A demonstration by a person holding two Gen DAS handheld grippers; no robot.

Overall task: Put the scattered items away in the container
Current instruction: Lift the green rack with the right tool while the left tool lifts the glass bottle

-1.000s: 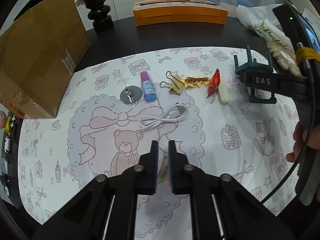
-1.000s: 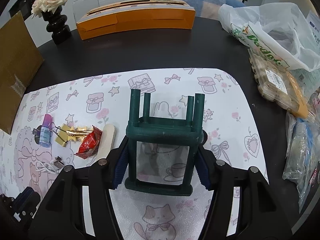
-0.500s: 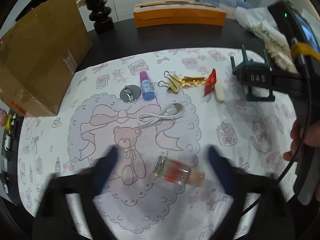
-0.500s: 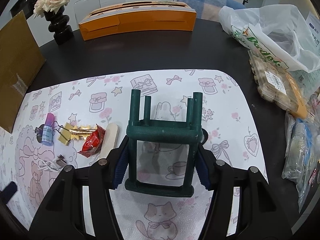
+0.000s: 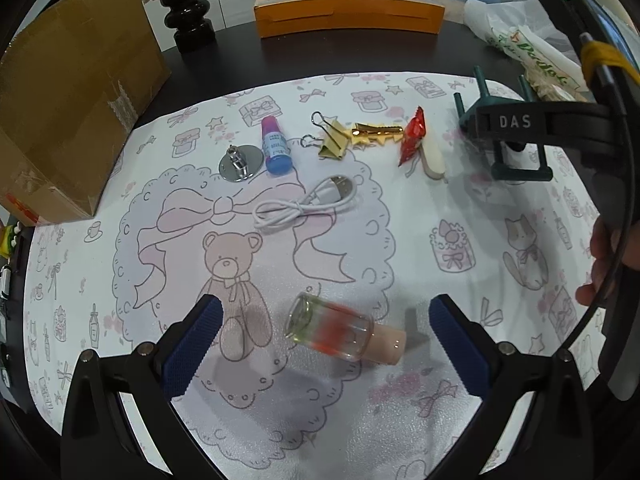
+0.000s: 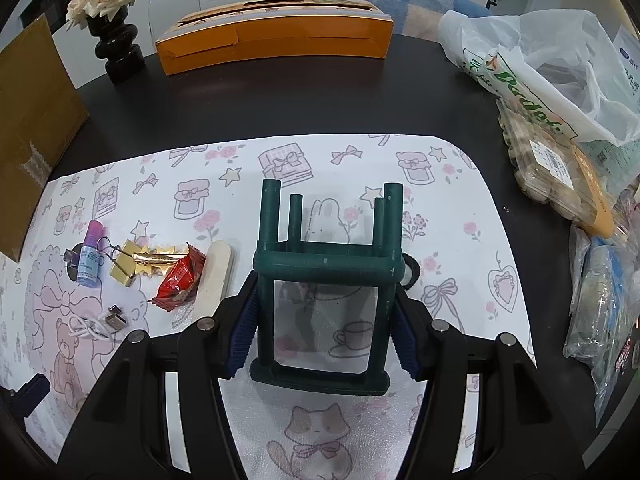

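My left gripper (image 5: 324,310) is open, its blue pads wide apart above the patterned mat (image 5: 400,420). Between them a small glass bottle (image 5: 332,332) with a pinkish cap lies on its side, slightly blurred. Farther back lie a white USB cable (image 5: 308,206), a metal disc (image 5: 241,163), a purple-capped blue bottle (image 5: 275,148), a gold binder clip (image 5: 332,142), a gold hair clip (image 5: 376,133), a red wrapped sweet (image 5: 412,136) and a cream stick (image 5: 432,158). My right gripper (image 6: 325,300) is shut on a dark green stool-shaped frame (image 6: 326,260), legs pointing away.
A cardboard box (image 5: 76,92) stands at the mat's left edge. An orange carton (image 5: 348,14) and a black vase of roses (image 5: 188,16) sit at the back of the dark table. Plastic bags and packaged food (image 6: 560,152) crowd the right side. A hand (image 5: 608,256) holds the right gripper.
My left gripper has opened wide and let go of the glass bottle, which now lies on the mat. The right gripper keeps its hold on the green frame, almost unmoved.
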